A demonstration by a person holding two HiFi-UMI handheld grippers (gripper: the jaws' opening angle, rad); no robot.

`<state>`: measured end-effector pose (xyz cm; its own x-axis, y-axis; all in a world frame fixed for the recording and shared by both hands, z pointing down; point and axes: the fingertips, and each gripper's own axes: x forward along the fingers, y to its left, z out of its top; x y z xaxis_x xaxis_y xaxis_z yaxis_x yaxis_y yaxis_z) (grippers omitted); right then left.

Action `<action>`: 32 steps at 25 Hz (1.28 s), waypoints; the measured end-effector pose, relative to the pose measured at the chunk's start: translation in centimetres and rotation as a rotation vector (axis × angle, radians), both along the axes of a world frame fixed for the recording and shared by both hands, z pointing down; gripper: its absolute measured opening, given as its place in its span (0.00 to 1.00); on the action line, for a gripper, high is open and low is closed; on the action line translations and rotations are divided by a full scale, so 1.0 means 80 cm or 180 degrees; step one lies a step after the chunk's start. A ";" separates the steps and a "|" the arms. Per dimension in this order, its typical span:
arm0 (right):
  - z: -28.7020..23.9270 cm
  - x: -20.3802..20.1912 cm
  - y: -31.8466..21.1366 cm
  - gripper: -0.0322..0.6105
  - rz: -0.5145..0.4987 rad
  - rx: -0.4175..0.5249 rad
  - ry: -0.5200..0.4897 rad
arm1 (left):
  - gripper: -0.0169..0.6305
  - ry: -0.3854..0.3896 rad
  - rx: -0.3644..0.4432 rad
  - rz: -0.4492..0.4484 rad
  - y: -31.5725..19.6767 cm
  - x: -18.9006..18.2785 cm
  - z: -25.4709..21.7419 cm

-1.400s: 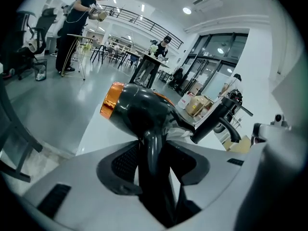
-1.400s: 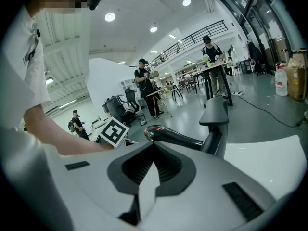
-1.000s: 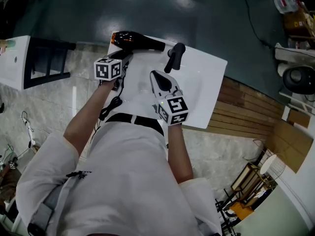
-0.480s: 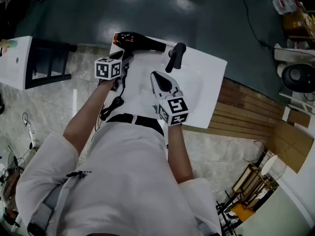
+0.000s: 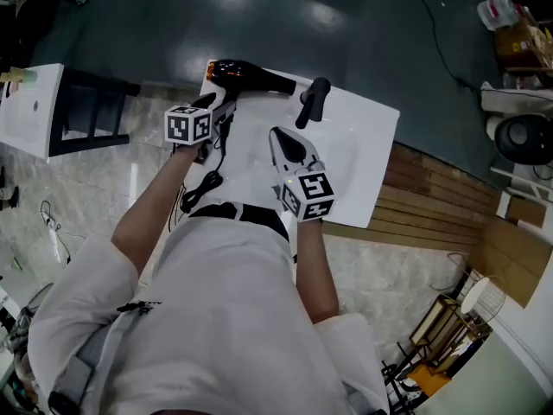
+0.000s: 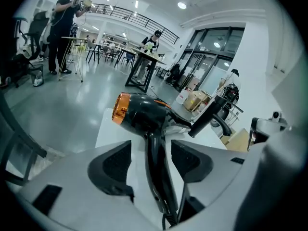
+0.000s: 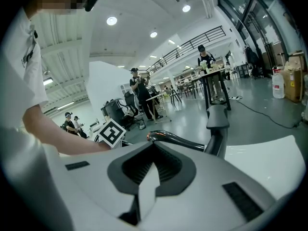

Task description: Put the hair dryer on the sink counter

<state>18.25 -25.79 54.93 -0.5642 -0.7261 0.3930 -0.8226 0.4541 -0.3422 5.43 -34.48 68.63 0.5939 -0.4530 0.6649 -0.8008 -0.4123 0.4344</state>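
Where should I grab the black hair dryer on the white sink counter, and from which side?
Probably the slim handle, approached from its free end at the counter's near edge: the hair dryer lies flat with the handle pointing toward you.

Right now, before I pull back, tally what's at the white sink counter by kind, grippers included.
Hair dryer: 1, lying on the counter
Faucet: 1
Grippers: 2; left gripper jaws have just been opening, with the dryer's handle loose between them; right gripper shut, empty
Total: 4
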 end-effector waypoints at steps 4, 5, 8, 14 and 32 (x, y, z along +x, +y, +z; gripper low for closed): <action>-0.001 -0.002 0.004 0.06 0.0026 0.0022 0.0013 | 0.40 0.0041 0.0098 -0.0011 0.001 -0.004 -0.017; -0.002 -0.002 0.005 0.06 0.0036 0.0030 0.0017 | 0.40 0.0047 0.0127 -0.0020 0.001 -0.006 -0.022; -0.005 -0.003 0.010 0.06 0.0075 0.0057 0.0026 | 0.39 0.0107 0.0201 -0.0020 0.004 -0.009 -0.035; -0.015 -0.004 0.021 0.06 0.0184 0.0124 0.0047 | 0.26 0.0201 0.0395 0.0103 0.015 -0.011 -0.070; -0.050 -0.020 0.067 0.06 0.0424 0.0347 0.0145 | 0.03 0.0527 0.0866 0.0348 0.068 -0.035 -0.164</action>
<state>16.66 -20.42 50.95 -0.4437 -0.8329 0.3307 -0.8915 0.3725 -0.2578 2.66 -29.07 55.52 0.7387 -0.5283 0.4187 -0.6731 -0.6107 0.4171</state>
